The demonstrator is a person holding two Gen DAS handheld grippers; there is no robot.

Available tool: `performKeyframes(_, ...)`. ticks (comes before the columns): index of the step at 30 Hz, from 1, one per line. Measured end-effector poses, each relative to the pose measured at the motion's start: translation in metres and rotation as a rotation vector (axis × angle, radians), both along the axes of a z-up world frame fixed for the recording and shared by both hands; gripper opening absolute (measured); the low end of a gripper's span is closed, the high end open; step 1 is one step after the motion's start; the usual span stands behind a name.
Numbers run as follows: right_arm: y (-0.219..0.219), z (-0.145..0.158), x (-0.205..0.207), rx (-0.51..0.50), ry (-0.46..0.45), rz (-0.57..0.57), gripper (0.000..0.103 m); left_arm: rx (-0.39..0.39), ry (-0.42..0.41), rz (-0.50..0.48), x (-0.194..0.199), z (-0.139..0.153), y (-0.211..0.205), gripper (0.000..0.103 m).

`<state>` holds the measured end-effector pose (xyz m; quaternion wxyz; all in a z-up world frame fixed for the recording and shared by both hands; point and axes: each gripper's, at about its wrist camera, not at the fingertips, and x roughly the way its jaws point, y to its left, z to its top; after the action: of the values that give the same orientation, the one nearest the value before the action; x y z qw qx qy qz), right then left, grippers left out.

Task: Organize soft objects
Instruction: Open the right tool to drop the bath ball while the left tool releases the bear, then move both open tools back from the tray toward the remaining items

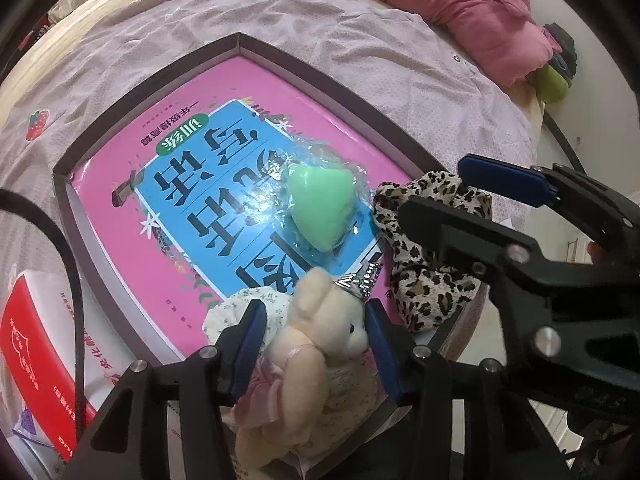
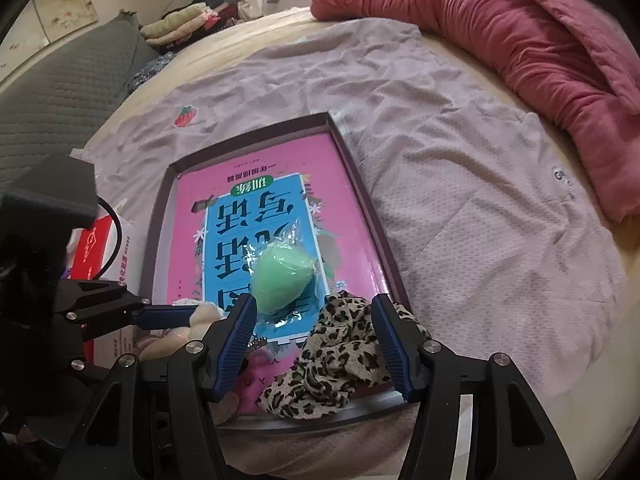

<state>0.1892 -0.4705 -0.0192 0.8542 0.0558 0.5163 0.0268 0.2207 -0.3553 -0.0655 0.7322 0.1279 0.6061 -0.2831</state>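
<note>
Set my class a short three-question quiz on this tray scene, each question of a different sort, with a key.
1. True or false: the green wrapped lump lies on the bedsheet, outside the tray.
2. What sits between the right gripper's jaws? A pink blanket; B leopard-print cloth; C red box.
3. Fill in: the left gripper straddles a plush ____.
Key: 1 false, it lies in the tray; 2 B; 3 bear.
</note>
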Motion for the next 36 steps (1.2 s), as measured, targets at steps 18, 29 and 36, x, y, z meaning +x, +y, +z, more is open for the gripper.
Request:
performKeyframes(18,-0.015,0.028,-0.026,-0.004,-0.058,-0.110,0.071,-0.008,-0.034,0.041,0.000,0.016,0.009,0.077)
performKeyframes(29,-0.011,0.039,-0.038,-0.021,-0.077,-0.132,0.073,-0.030,-0.074,0.104,-0.012,0.041,0.028,0.078)
performKeyframes(36,-0.007,0.045,-0.042,-0.031,-0.097,-0.157,0.074,-0.034,-0.130,0.111,-0.032,0.064,0.044,0.079)
